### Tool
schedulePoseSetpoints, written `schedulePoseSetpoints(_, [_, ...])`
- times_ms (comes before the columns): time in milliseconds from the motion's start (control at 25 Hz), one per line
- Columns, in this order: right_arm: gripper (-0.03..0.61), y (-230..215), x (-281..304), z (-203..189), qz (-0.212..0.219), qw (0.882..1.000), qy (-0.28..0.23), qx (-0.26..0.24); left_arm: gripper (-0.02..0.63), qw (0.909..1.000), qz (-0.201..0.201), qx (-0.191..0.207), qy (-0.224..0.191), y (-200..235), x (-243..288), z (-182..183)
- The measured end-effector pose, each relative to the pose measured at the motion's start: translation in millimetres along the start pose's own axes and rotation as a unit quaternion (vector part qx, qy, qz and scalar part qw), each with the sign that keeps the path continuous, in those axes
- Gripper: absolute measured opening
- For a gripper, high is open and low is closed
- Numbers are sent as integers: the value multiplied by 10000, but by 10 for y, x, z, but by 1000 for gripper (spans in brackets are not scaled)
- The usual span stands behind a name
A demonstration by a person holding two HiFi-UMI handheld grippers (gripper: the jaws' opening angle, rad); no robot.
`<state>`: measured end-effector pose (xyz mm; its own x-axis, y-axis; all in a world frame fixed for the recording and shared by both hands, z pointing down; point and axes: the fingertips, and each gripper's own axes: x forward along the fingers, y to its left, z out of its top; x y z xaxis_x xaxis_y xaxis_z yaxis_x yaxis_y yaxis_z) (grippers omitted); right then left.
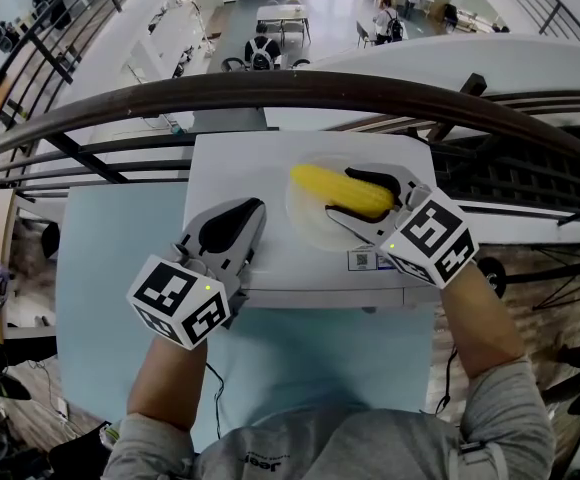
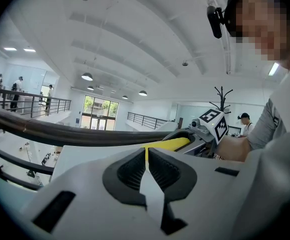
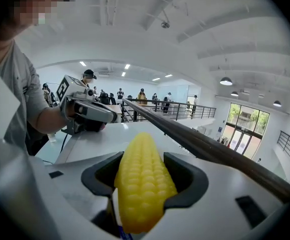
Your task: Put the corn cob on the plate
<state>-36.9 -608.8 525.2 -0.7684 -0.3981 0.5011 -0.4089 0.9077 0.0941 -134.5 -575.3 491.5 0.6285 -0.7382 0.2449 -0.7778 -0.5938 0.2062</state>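
Right gripper (image 1: 362,204) pinches the corn cob (image 1: 338,189) between its jaws. The cob's free end points toward ten o'clock over the white plate (image 1: 305,230); whether it touches the plate I cannot tell. Left gripper (image 1: 253,211), jaws pressed together on nothing, sits at the plate's eight o'clock over the white table (image 1: 235,163).

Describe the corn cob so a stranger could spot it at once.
Start at the white table beside the curved railing; a pale round plate sits on its right half. Over that plate, the corn cob is gripped in the right tool. It is the only bright yellow thing there, bumpy-kernelled and tapered.
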Motion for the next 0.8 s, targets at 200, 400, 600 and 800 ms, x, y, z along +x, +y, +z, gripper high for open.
schedulePoseSetpoints(200, [256, 36, 36, -49, 103, 9997, 203, 9, 32, 10000, -4, -7, -29, 4, -9, 4])
schedulePoseSetpoints(400, [259, 14, 33, -37, 87, 9998, 148, 79, 32, 10000, -13, 13, -36, -3, -8, 7])
schedulePoseSetpoints(600, [285, 12, 29, -11, 69, 9999, 45, 97, 32, 10000, -10, 40, -43, -8, -15, 2])
schedulePoseSetpoints(800, [299, -8, 1, 10, 39, 9999, -61, 132, 32, 10000, -17, 20, -57, -7, -13, 9])
